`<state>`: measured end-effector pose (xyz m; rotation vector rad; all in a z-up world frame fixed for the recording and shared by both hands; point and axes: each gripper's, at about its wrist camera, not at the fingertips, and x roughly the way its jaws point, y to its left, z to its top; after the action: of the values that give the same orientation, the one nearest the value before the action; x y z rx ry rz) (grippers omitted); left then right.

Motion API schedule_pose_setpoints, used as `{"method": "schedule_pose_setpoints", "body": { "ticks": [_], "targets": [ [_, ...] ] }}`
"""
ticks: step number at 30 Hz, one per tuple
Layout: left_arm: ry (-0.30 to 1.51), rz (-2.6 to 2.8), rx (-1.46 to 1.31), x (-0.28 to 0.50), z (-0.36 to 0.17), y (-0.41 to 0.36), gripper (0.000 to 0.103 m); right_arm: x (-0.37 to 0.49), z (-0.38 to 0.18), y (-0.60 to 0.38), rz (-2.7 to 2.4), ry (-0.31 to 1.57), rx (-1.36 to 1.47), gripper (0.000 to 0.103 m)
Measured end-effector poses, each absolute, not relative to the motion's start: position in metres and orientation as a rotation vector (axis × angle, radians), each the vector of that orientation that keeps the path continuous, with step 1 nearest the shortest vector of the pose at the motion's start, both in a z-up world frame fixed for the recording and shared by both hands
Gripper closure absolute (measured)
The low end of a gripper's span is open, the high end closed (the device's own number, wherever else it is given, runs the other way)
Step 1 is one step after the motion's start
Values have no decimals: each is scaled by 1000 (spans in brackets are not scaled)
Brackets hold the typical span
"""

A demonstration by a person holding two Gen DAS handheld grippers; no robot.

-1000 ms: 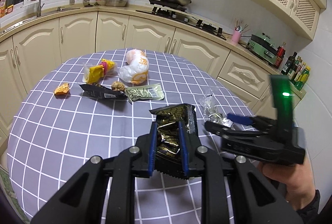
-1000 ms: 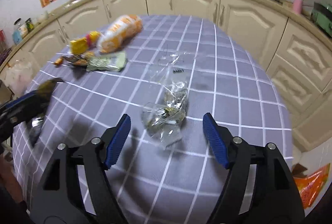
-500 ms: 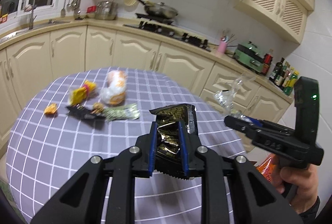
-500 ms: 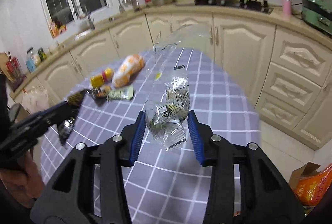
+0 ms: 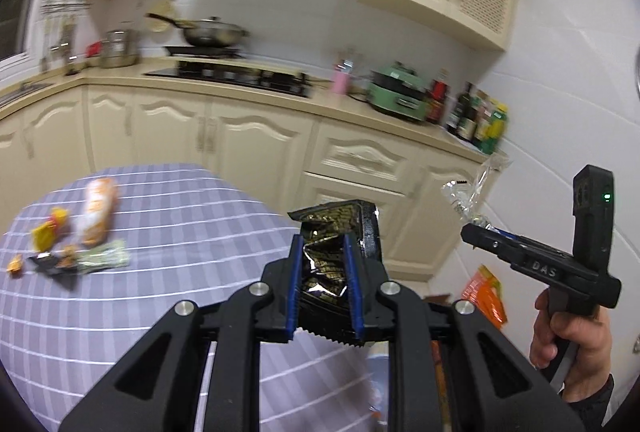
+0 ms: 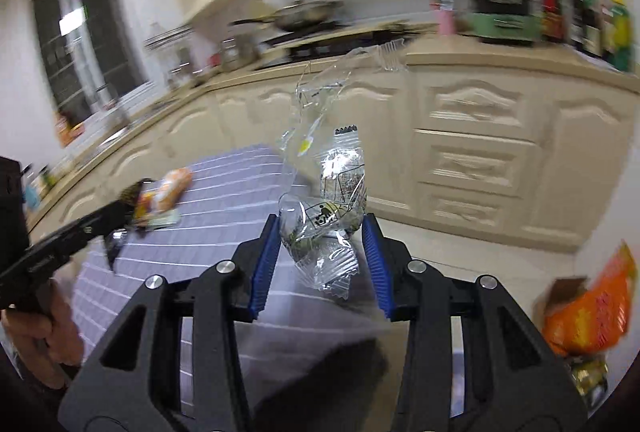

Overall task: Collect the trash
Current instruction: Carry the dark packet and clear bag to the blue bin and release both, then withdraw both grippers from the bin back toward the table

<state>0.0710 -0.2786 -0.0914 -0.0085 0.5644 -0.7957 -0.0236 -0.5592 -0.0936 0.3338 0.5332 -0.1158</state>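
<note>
My left gripper [image 5: 323, 286] is shut on a black and gold snack wrapper [image 5: 334, 244], held above the right edge of the table with the purple checked cloth [image 5: 160, 296]. My right gripper [image 6: 320, 268] is shut on a crumpled clear plastic wrapper [image 6: 326, 204], held in the air past the table's edge; it shows in the left wrist view [image 5: 470, 232] with the clear wrapper [image 5: 472, 192] sticking up. Other trash lies on the table's far left: a white and orange bag [image 5: 96, 212], a yellow packet [image 5: 46, 232], a green packet [image 5: 104, 258] and a small orange scrap [image 5: 15, 264].
Cream kitchen cabinets [image 5: 360, 160] curve behind the table. On the floor to the right stands a box with an orange bag in it [image 6: 592, 308], also in the left wrist view [image 5: 482, 296]. A stove, pan and bottles stand on the counter.
Both grippers have swung right, away from the table's middle toward the floor box. The right gripper closed on the clear wrapper and lifted it off the table. The left kept its wrapper.
</note>
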Motion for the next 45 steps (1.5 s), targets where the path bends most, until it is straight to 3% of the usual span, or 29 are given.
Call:
{"method": "schedule_pose_setpoints", "body": {
  "ticks": [8,18,24,27,29,30,31,32,33,34,45],
  "targets": [
    [685,-960,107,35,-141,-388,84,-91,-161,-655,-351,620,496,62],
    [981,-1038,281,19,-270,-502,84,-112,-293,-696,-411,807,727,62],
    [1119,-1039,371,13,-342,-541,84,-112,-343,-709,-406,867,838,61],
    [1180,-1042,392,21,-368,-557,81,-108,-375,-716,-395,907,909,57],
    [1238,-1032,415,28,-387,-566,60,-107,-394,-721,-406,928,963,45],
    [1250,-1011,414,31,-389,-565,33,-109,-403,-723,-414,932,989,32],
    [1240,-988,403,34,-388,-560,23,-112,-406,-723,-419,932,1004,26],
    [1205,-979,389,35,-382,-555,23,-115,-410,-722,-429,932,1020,21],
    [1178,-974,389,34,-376,-548,19,-117,-410,-722,-437,929,1027,9],
    [1162,-968,390,35,-371,-547,17,-120,-410,-721,-454,922,1028,6],
    [912,-957,285,33,-263,-502,10,-114,-361,-714,-483,857,951,6]
  ]
}}
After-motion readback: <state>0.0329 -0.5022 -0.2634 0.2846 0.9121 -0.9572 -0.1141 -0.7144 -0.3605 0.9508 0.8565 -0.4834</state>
